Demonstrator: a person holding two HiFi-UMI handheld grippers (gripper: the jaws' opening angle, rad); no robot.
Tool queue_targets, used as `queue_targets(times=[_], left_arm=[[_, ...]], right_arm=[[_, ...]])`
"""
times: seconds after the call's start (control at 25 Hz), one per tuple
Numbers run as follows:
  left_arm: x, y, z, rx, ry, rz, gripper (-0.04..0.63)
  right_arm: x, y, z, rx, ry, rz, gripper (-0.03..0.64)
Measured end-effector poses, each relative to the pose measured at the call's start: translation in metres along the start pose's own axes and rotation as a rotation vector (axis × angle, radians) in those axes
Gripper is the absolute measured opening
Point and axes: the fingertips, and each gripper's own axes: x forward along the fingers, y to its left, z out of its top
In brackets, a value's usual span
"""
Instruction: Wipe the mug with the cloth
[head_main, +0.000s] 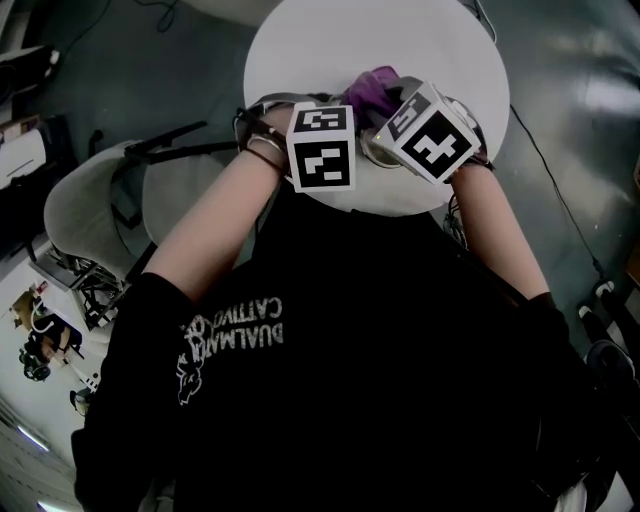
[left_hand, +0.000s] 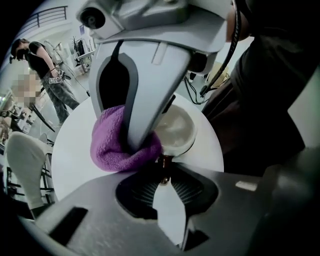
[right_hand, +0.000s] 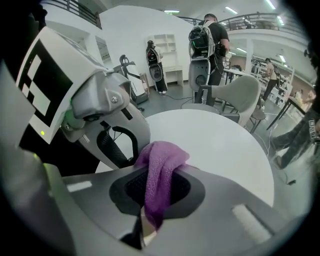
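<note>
Your left gripper (left_hand: 163, 169) pinches the white mug (left_hand: 176, 129) by its near edge, with the jaws almost together. Your right gripper (right_hand: 159, 177) is clamped on the purple cloth (right_hand: 162, 160), and the cloth's bunched end presses against the mug's side. The mug is at the near edge of the round table (right_hand: 225, 145).

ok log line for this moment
phase: wipe mug | left gripper: shut on mug | right gripper: shut on cloth, cloth beside mug | surface: round white table
</note>
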Motion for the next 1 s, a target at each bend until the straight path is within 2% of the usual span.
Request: queue_targets(times=[0.48,0.8,1.0], left_arm=[[0.000,-0.003,0.000,-0.044,-0.031,0.022,0.080],[0.001,-0.005,-0.002,-0.048,-0.031,0.037,0.078],[0.002,-0.005,-0.002,-0.061,-0.019,0.054,0.078]], right_arm=[[-0.006,0.024,0.001,-0.068,0.071,0.116,0.035],[0.001,0.022,0.002,0.033,0.045,0.121,0.035],[0.005,0.024,0.003,0.036,0.071,0.136,0.037]])
